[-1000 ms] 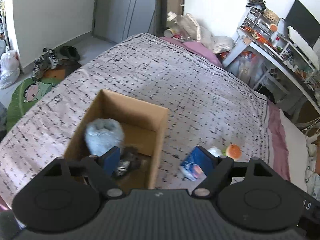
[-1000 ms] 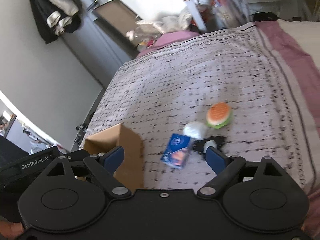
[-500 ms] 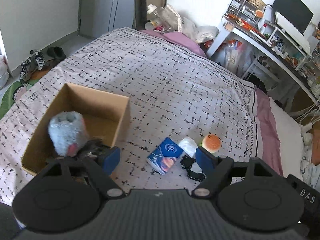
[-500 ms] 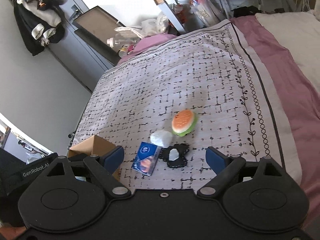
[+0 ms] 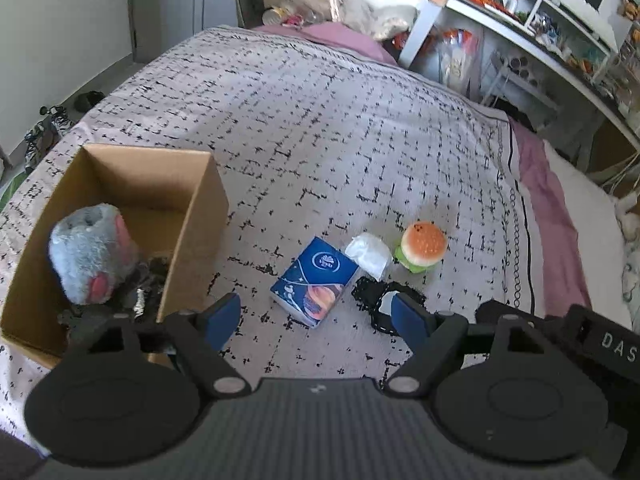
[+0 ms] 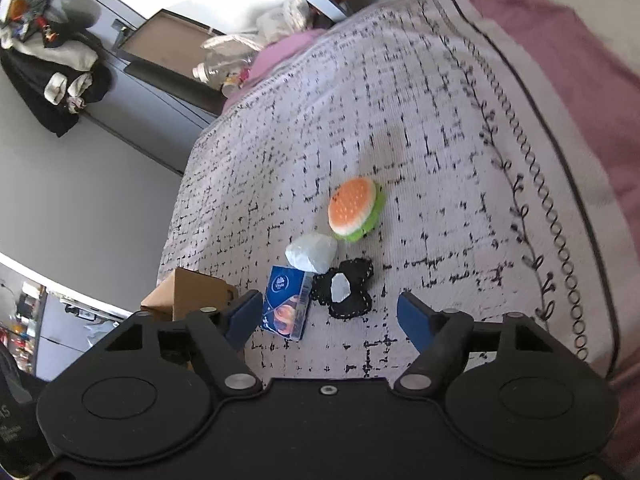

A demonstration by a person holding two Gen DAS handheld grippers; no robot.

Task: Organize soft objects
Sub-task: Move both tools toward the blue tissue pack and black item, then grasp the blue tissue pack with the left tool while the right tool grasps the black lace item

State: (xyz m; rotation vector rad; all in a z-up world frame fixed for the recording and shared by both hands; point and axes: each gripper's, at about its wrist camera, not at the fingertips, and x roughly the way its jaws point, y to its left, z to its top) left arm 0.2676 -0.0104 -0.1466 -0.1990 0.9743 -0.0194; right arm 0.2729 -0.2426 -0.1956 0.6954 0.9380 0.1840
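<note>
Right wrist — tissue pack (image 6: 287, 305), burger plush (image 6: 354, 208)

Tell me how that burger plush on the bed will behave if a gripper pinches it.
The burger plush looks stuffed, so it will probably squash and feel light. Its rounded bun, tilted on the bedspread, suggests it may roll or tip if nudged.

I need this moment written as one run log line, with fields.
stage: approach | in cardboard box: grey plush | on bed: tissue pack, burger toy | left gripper: open, empty | right gripper: jaws closing, empty

A home bedroom: patterned bedspread (image 5: 340, 120), cluttered desk (image 5: 520, 12), hanging clothes (image 6: 52, 68).
</note>
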